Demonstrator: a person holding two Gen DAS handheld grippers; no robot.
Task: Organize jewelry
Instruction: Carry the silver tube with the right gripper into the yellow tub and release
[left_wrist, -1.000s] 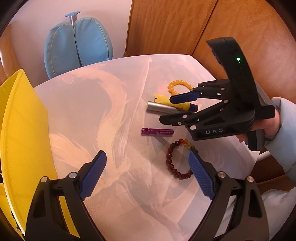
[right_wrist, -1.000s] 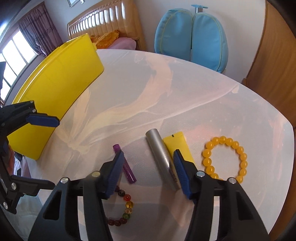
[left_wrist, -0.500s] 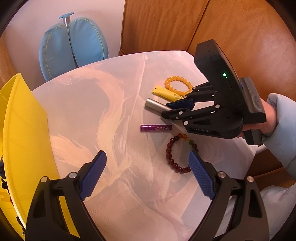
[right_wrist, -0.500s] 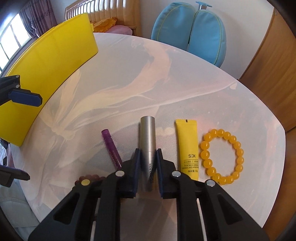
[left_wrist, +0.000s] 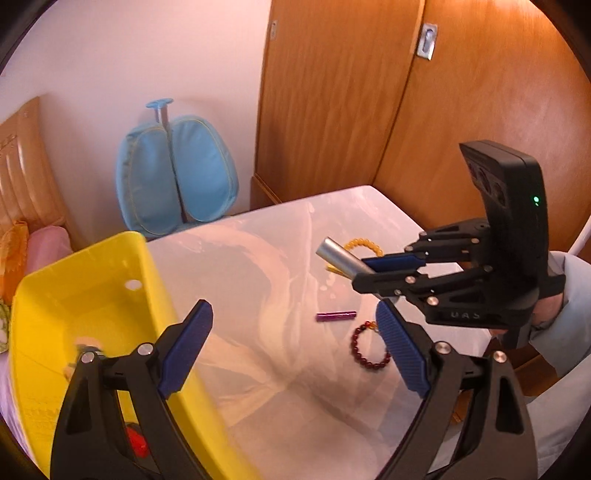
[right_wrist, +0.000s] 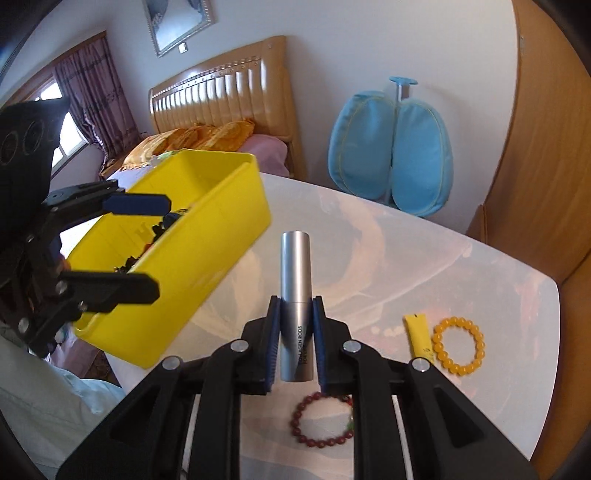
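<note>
My right gripper (right_wrist: 295, 301) is shut on a silver tube (right_wrist: 295, 266) and holds it clear above the white table (right_wrist: 424, 273). The left wrist view shows that tube (left_wrist: 334, 254) sticking out of the right gripper (left_wrist: 371, 271). On the table lie a dark red bead bracelet (right_wrist: 295, 421), a yellow bead bracelet (right_wrist: 437, 343), a yellow tube (right_wrist: 417, 336) and a purple tube (left_wrist: 336, 316). My left gripper (left_wrist: 293, 314) is open and empty, beside the open yellow box (left_wrist: 147, 266). Small dark items lie in that box (right_wrist: 221, 236).
A blue chair back (right_wrist: 391, 158) stands past the table's far edge. Wooden wardrobe doors (left_wrist: 369, 92) close off the right side. A bed with a padded headboard (right_wrist: 221, 96) lies behind the box. A person's sleeve (left_wrist: 569, 302) is behind the right gripper.
The right gripper closed on the silver tube and lifted it off the table. Both grippers rose, and the inside of the yellow box came into view.
</note>
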